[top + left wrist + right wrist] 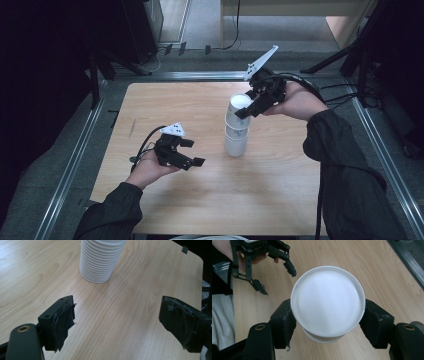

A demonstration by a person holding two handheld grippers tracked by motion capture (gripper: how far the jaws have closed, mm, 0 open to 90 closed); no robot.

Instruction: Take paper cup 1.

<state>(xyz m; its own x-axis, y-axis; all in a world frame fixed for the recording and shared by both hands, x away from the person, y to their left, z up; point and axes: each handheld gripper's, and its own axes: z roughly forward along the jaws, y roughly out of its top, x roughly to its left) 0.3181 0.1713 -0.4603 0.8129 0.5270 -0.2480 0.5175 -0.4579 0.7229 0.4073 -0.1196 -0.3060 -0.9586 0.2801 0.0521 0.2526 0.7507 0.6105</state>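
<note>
the stack of white cups (pixel 236 131) stands upright near the middle of the wooden table (pixel 170 105), a little to the right and toward the far side. the right gripper (pixel 246 111) comes from the right and holds the top cup (pixel 327 305) just under its rim, one black padded jaw pressing on each side, so the jaws are about half open around the round wall. i think it grips there because the rim is the stiffest part and because only the top cup should lift out of the nest. the left gripper (pixel 193 151) rests low over the table, to the near left of the stack and apart from it, with its jaws spread and nothing between them; it probably has no more work on the stack at this step. the cups look like thin plastic or paper, with fine horizontal ribs on the lower one (pixel 100 262) and a smooth rolled rim. the jaw pads (pixel 63 325) are dark, soft and a little frayed, good for a light slippery wall. the table has pale wood grain with rounded corners.
</note>
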